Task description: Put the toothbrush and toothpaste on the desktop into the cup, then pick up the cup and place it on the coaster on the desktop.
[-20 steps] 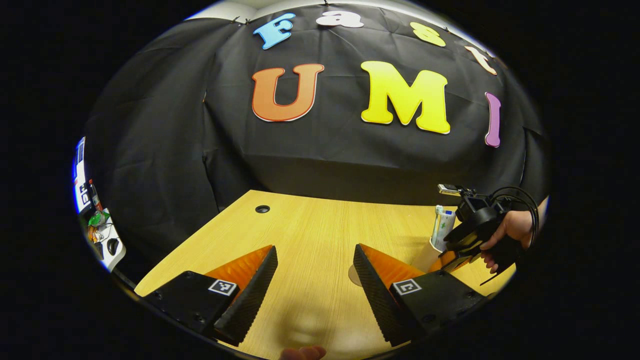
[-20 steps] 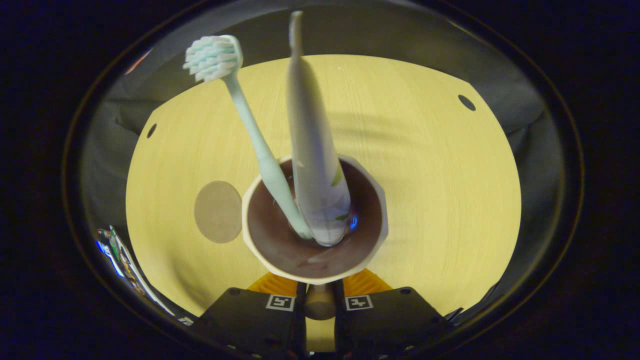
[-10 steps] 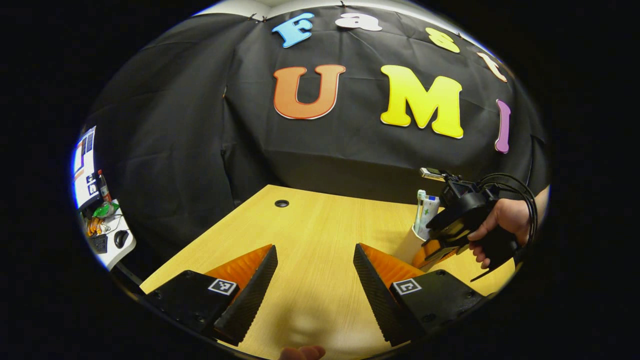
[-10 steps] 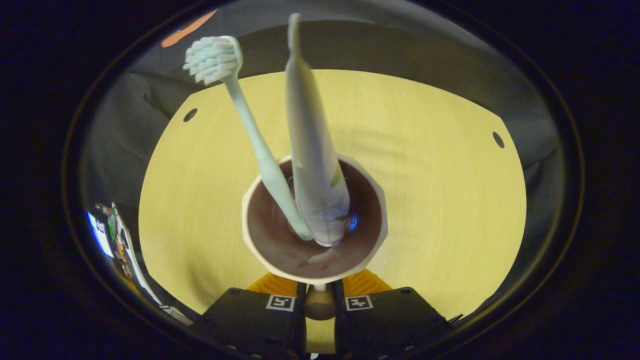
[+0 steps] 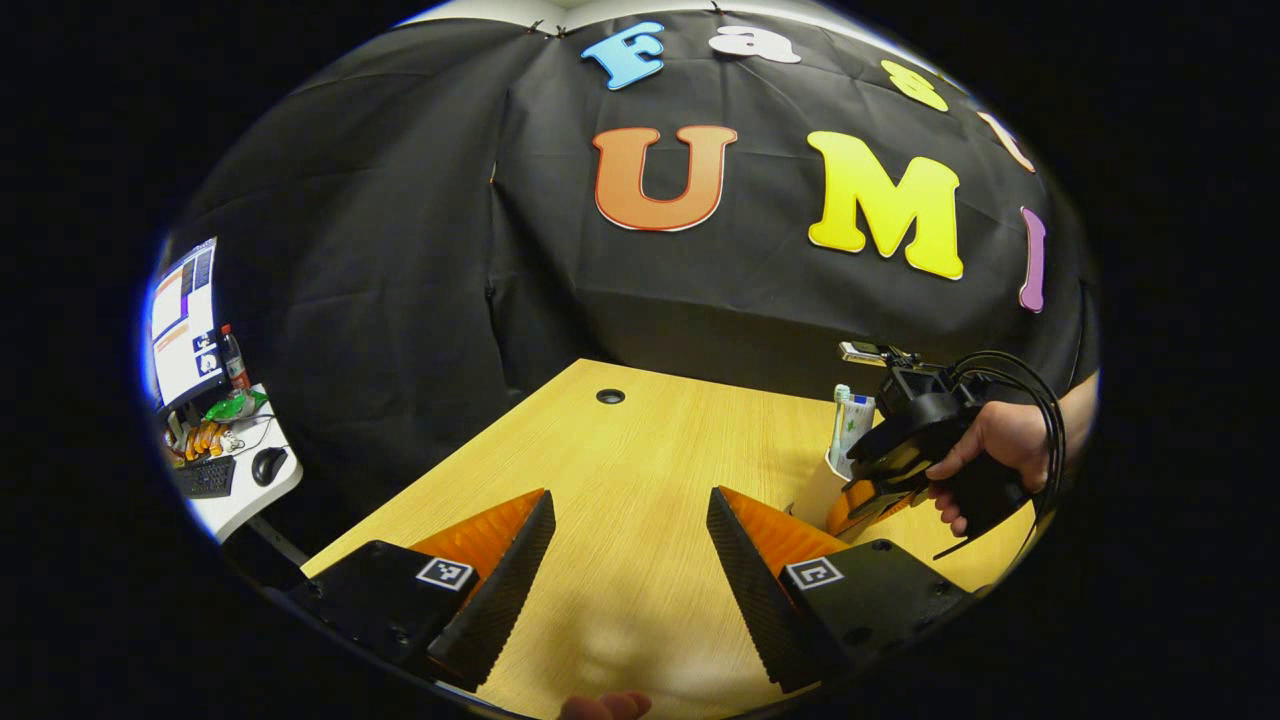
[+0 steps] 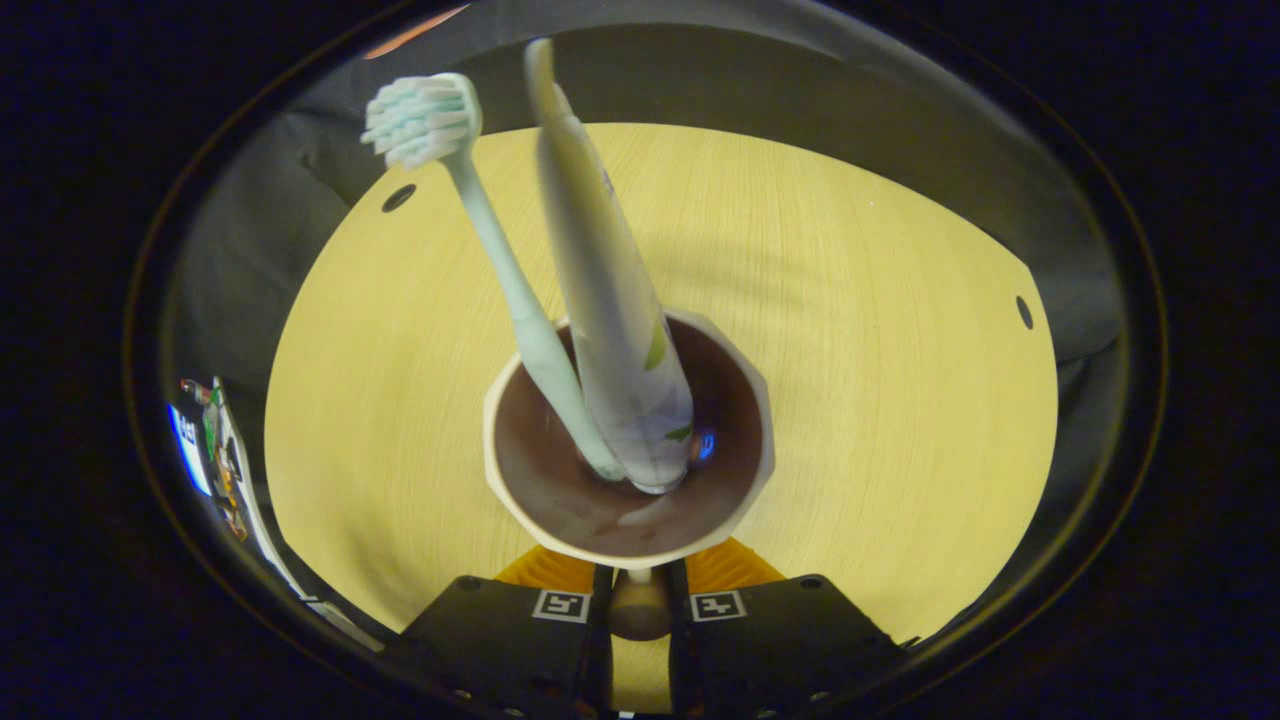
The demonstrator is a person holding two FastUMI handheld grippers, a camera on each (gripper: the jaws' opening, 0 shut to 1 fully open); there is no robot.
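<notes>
A cream cup (image 6: 487, 440) with a brown inside is seen from above in the right gripper view. A pale green toothbrush (image 6: 500, 270) and a white toothpaste tube (image 6: 600, 290) stand in it, leaning away from me. My right gripper (image 6: 638, 590) is shut on the cup's near side at the rim. In the left gripper view, the cup (image 5: 818, 490) stands at the right with the right gripper (image 5: 860, 500) on it, held by a hand (image 5: 1000, 440). The cup's base is hidden. My left gripper (image 5: 628, 505) is open over bare wood.
The wooden table (image 5: 620, 450) has a cable hole (image 5: 610, 396) near its far edge; two such holes (image 6: 398, 197) show in the right gripper view. A side desk (image 5: 230, 460) with a monitor, keyboard and mouse stands off the table's left.
The right gripper carried the cup sideways; the round coaster beside it a second ago has gone out of sight. The toothpaste tube now leans further left. The left gripper's view swung left.
</notes>
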